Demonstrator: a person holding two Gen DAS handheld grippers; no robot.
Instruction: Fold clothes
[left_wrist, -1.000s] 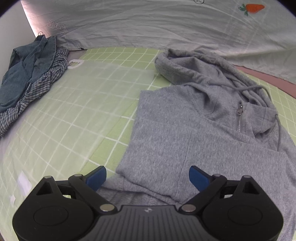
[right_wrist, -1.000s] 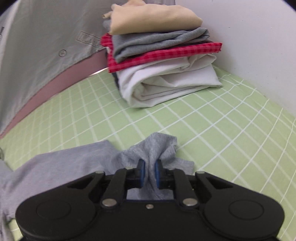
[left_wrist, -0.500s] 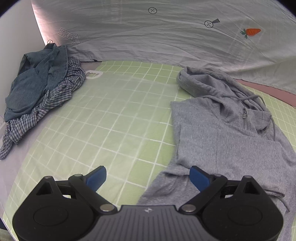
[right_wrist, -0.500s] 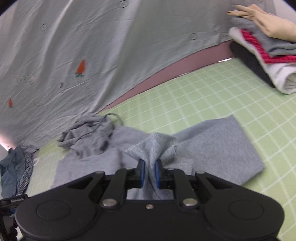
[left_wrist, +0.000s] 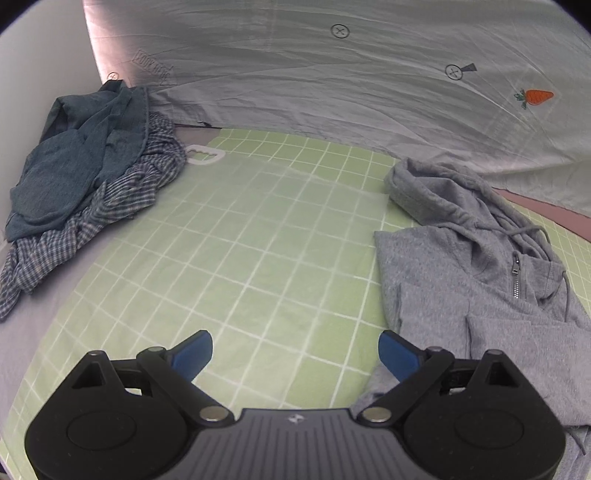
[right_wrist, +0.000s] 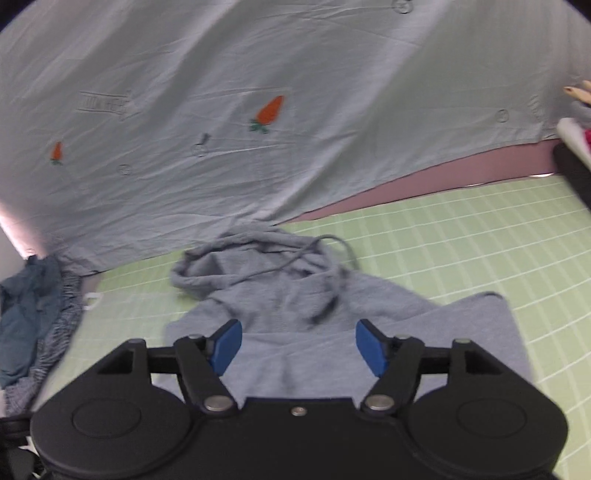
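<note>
A grey zip hoodie (left_wrist: 480, 295) lies on the green checked mat (left_wrist: 258, 240), its hood toward the back and a sleeve folded across its body. In the right wrist view the grey hoodie (right_wrist: 332, 325) fills the middle, hood and drawcord at the far end. My left gripper (left_wrist: 295, 350) hovers open over bare mat, just left of the hoodie's edge, nothing between its blue pads. My right gripper (right_wrist: 299, 345) is open above the hoodie's body, holding nothing.
A heap of unfolded clothes, teal cloth over blue plaid (left_wrist: 85, 184), sits at the mat's left rear. A pale sheet with carrot prints (left_wrist: 369, 81) hangs behind. A folded stack's edge (right_wrist: 576, 155) shows at the far right. A white tag (left_wrist: 203, 155) lies near the heap.
My right gripper opened and let go of the grey sleeve, after carrying it across onto the hoodie's body. My left gripper drifted left, off the hoodie and over bare mat.
</note>
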